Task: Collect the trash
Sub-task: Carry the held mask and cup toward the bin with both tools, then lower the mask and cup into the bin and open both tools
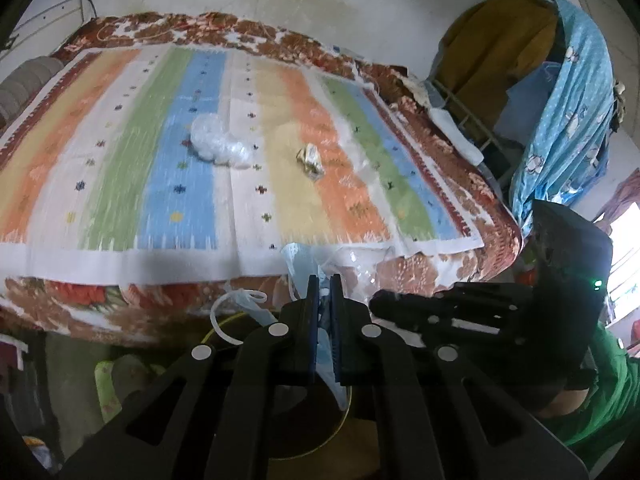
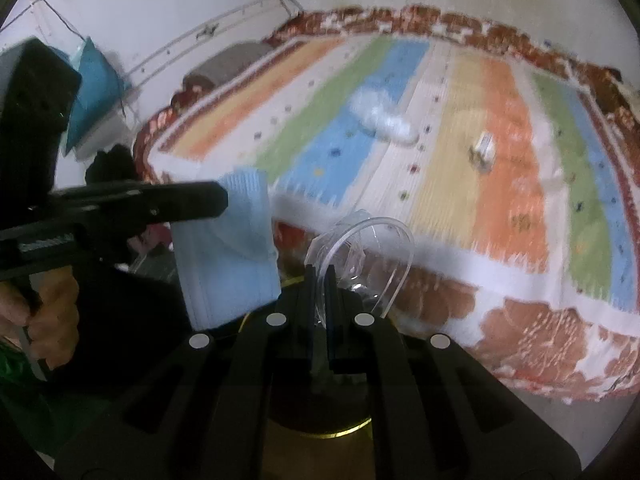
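My left gripper (image 1: 325,280) is shut on a light blue face mask (image 1: 301,268), held off the near edge of the bed; the mask also shows in the right wrist view (image 2: 228,248), hanging from the left gripper (image 2: 224,200). My right gripper (image 2: 319,274) is shut on a clear plastic cup (image 2: 360,248), also seen in the left wrist view (image 1: 360,264). A crumpled clear plastic bag (image 1: 218,142) (image 2: 382,114) and a small crumpled wrapper (image 1: 310,158) (image 2: 484,150) lie on the striped bedspread (image 1: 120,160) (image 2: 512,184). A dark bin with a yellow rim (image 1: 348,400) (image 2: 332,434) sits below both grippers.
The bed has a floral red-brown cover (image 1: 460,272) under the striped sheet. Clothes hang on a rack (image 1: 560,100) at the right. A grey rolled blanket (image 2: 224,64) and blue pillow (image 2: 94,84) lie at the bed's far left. The right gripper's body (image 1: 500,312) is close beside the left.
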`<state>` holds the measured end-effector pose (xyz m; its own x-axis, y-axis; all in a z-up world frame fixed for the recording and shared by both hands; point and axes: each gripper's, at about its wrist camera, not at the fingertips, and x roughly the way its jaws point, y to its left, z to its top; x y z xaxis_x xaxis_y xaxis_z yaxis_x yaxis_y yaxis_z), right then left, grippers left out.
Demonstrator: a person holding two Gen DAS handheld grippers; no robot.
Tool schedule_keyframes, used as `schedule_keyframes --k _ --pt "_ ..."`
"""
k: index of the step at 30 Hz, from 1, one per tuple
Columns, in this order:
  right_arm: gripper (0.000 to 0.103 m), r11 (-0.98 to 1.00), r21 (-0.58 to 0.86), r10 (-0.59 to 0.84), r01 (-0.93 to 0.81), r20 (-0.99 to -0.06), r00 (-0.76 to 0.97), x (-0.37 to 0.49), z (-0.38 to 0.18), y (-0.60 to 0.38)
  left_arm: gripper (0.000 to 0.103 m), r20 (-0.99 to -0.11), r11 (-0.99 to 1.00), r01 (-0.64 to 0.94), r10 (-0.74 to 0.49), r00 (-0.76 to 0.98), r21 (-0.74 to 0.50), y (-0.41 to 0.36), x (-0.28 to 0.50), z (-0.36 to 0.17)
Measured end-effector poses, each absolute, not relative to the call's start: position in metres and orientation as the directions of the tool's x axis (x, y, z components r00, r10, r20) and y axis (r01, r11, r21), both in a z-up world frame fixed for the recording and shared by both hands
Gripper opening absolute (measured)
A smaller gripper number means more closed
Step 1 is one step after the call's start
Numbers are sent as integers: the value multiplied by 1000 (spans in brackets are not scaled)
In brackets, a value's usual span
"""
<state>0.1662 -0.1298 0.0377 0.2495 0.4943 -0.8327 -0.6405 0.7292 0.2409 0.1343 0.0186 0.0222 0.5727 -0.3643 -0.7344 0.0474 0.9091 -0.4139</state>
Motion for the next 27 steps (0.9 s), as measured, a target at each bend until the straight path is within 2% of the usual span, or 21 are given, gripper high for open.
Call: schedule_keyframes --k 8,13,22,27 --pt "4 738 273 445 -616 -884 141 162 9 -125 5 -817 921 11 -351 457 -390 13 143 -6" --pt "4 751 314 419 -581 -907 52 163 -13 -124 5 -838 896 -39 -398 373 -443 16 149 -28" --pt "5 785 382 381 -487 -918 -106 167 -52 -123 5 -889 888 -134 -411 203 -441 8 157 -72" --pt "5 791 394 378 -468 -916 -133 166 -59 -122 5 -910 901 -155 -383 157 -405 8 158 -80"
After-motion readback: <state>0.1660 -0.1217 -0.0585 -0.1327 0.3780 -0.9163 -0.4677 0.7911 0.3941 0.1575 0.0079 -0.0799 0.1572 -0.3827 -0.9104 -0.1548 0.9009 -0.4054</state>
